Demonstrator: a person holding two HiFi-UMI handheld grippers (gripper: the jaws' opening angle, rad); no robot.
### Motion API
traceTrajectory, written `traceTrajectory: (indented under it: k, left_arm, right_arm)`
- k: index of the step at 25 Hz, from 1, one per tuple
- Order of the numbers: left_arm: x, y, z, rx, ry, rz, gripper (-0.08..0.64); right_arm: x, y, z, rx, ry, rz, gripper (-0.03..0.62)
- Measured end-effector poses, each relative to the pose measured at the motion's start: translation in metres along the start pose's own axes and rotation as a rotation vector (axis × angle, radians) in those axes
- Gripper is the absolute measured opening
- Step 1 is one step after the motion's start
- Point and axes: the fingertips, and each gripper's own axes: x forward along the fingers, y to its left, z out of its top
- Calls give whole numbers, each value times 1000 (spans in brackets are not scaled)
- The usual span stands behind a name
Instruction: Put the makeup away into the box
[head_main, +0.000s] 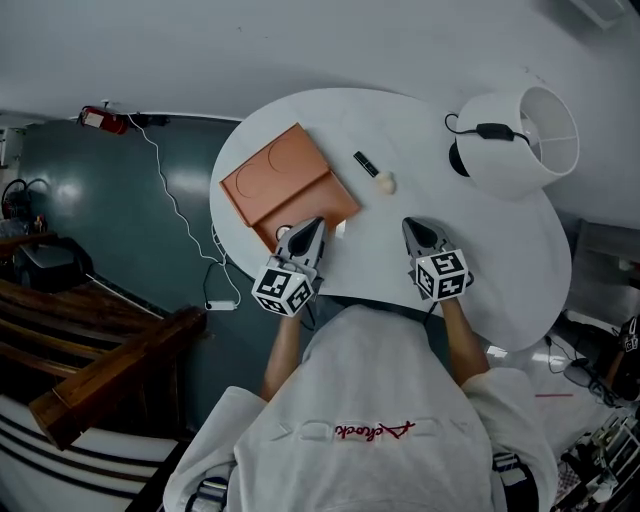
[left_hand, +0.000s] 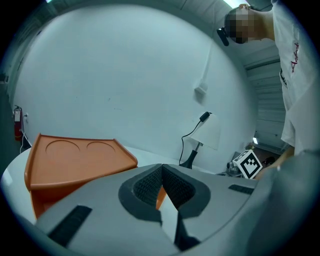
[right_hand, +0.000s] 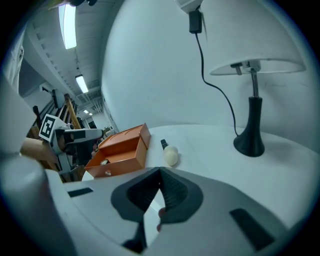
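black tube (head_main: 366, 163) and pale sponge (head_main: 385, 183) lie on the bench (head_main: 470, 270) at 3 o'clock of the orange box (head_main: 288, 185). left gripper (head_main: 316, 224) and right gripper (head_main: 410, 225): fingers together, empty. arriving closed could knock the round sponge rolling away.

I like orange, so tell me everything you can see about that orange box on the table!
The orange box is flat and rectangular, smooth like plastic, with two round dents pressed into its top. It lies slanted on the white round table, near the edge on the person's left. Its lower part stands open toward the person, with a couple of small things inside. The left gripper is right by its near edge.
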Motion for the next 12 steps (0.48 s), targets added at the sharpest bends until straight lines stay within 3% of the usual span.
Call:
traceTrajectory:
  k: [9,10,11,12]
  left_arm:
    - [3,14,2,-19,1,21,11]
    - [4,15,2,-21,0,23,11]
    - [4,16,2,-24,-1,26,11]
    - [5,18,2,-28,-3,29,11]
  right_arm:
    - [35,0,7,-5,32,45,23]
    - [41,0,8,-7,41,52,53]
    - [48,-2,8,-11,51,52,167]
    - [54,-4,9,-21,60,45,234]
